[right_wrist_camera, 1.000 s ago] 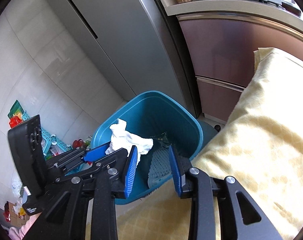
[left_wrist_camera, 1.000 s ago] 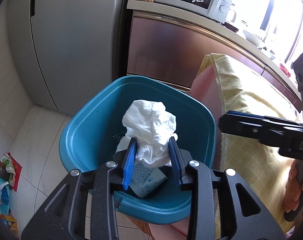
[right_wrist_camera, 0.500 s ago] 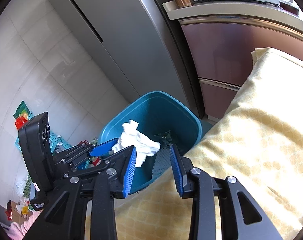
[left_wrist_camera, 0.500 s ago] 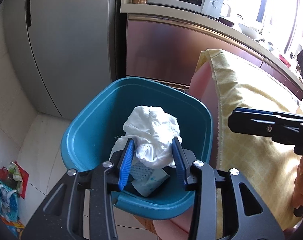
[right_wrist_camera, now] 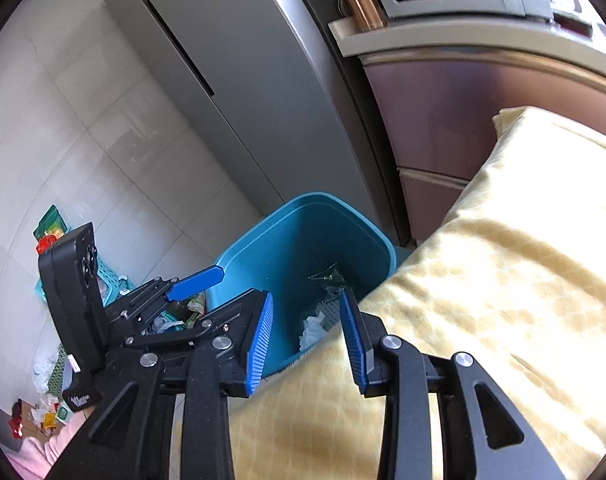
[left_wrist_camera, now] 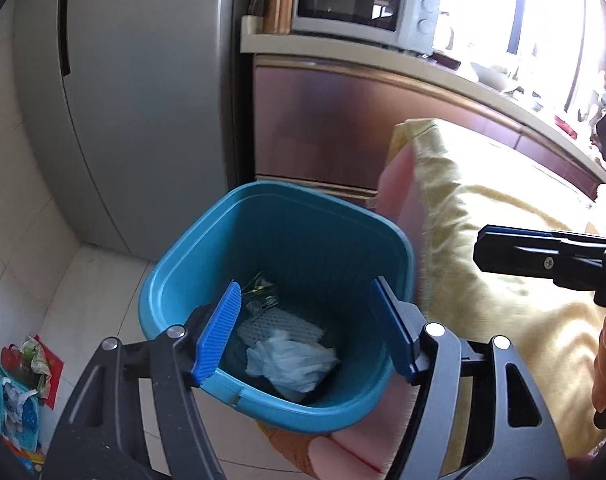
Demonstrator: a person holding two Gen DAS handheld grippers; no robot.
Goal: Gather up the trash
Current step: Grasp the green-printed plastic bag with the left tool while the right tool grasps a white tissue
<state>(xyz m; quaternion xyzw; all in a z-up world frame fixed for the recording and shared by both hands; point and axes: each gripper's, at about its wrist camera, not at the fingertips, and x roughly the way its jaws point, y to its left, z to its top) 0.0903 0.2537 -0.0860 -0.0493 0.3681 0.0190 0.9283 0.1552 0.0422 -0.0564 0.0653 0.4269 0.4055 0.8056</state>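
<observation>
White crumpled tissue (left_wrist_camera: 293, 362) lies low in the blue bin (left_wrist_camera: 191, 268), frame centre; my left claw (left_wrist_camera: 309, 330), jaws just opening, gapes empty above it.

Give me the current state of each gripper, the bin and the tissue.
left gripper: open, empty, jaws just opened, above the bin
right gripper: open, empty, over the yellow cloth
blue bin: upright, unlidded
white tissue: crumpled, lying inside the bin

text: none legible | labels – too blurred to read | numbers – none
</observation>
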